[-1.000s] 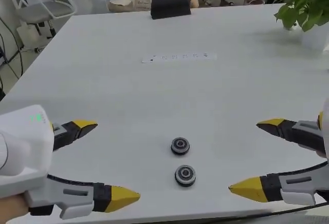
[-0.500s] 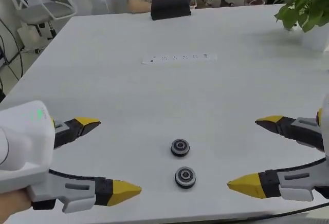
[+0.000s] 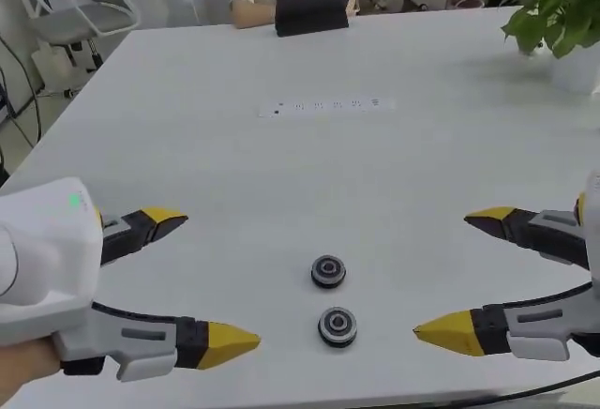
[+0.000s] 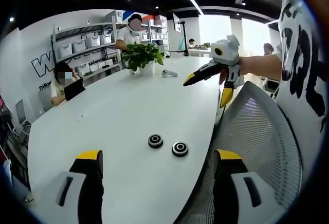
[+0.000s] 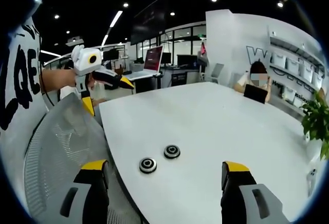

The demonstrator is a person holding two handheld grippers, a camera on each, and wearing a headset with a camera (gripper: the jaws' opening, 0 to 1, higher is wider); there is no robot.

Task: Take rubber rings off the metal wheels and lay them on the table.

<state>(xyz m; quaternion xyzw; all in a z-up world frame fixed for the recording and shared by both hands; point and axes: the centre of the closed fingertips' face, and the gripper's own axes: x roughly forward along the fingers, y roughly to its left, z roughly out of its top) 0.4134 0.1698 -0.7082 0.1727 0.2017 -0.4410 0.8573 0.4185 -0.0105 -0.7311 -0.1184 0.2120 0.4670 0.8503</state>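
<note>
Two small metal wheels with black rubber rings lie flat near the table's front edge: a farther wheel (image 3: pixel 328 271) (image 4: pixel 155 141) (image 5: pixel 171 151) and a nearer wheel (image 3: pixel 337 325) (image 4: pixel 180 149) (image 5: pixel 147 165). My left gripper (image 3: pixel 208 280) (image 5: pixel 105 91) is at the left of them, open, yellow tips wide apart and nothing between. At the right, my right gripper (image 3: pixel 464 274) (image 4: pixel 209 84) is also open and holds nothing. Both point inward at the wheels, each well apart from them.
The white table (image 3: pixel 319 165) stretches far back. A power strip (image 3: pixel 326 105) lies mid-table. At the far end, a person sits behind a dark laptop (image 3: pixel 313 10). A potted plant (image 3: pixel 555 10) stands at the back right. A mesh chair back (image 4: pixel 257 142) is by the front edge.
Both grippers have hardly moved; the left one has drifted slightly inward. The person at the far end has shifted behind the laptop. The wheels lie as before.
</note>
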